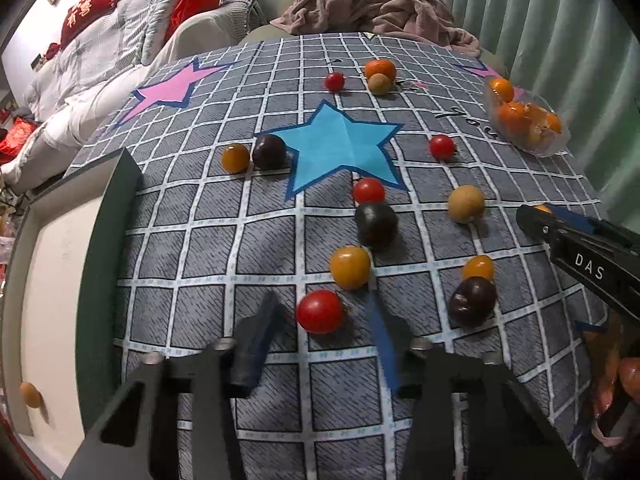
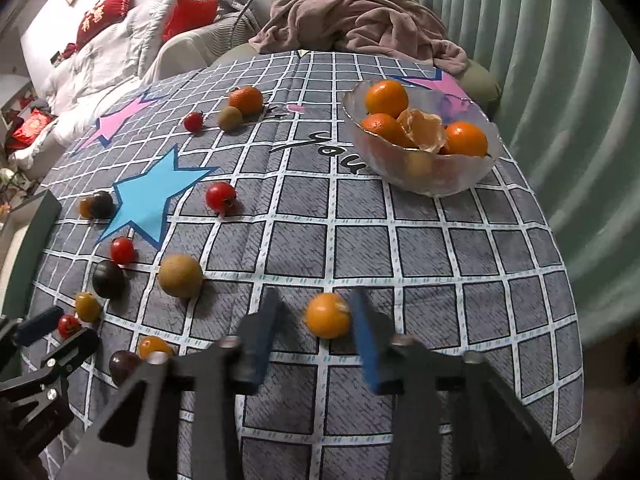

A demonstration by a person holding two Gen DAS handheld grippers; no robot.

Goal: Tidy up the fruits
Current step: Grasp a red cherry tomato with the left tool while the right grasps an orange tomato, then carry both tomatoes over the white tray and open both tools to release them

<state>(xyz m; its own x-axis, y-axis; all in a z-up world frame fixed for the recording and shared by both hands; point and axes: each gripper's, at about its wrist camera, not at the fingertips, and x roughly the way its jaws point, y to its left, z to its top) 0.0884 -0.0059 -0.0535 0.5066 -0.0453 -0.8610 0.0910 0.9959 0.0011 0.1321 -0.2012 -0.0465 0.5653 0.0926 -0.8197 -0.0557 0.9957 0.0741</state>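
Small fruits lie scattered on a grey checked tablecloth point(image 1: 260, 248). My left gripper point(image 1: 320, 320) is open, its fingers either side of a red tomato point(image 1: 320, 311) that rests on the cloth. My right gripper point(image 2: 316, 316) is open around a small orange fruit point(image 2: 328, 315), which sits close to the right finger. A glass bowl point(image 2: 424, 176) at the far right holds oranges and peel; it also shows in the left wrist view point(image 1: 536, 144). A green-rimmed tray point(image 1: 108, 248) at the left holds one small brown fruit point(image 1: 30, 395).
Yellow point(image 1: 350, 267), dark purple point(image 1: 376, 222) and tan point(image 1: 465, 203) fruits lie just beyond the left gripper. An orange point(image 2: 246, 100) sits far back. A pink blanket point(image 2: 360, 20) on a chair and a curtain point(image 2: 560, 80) border the table.
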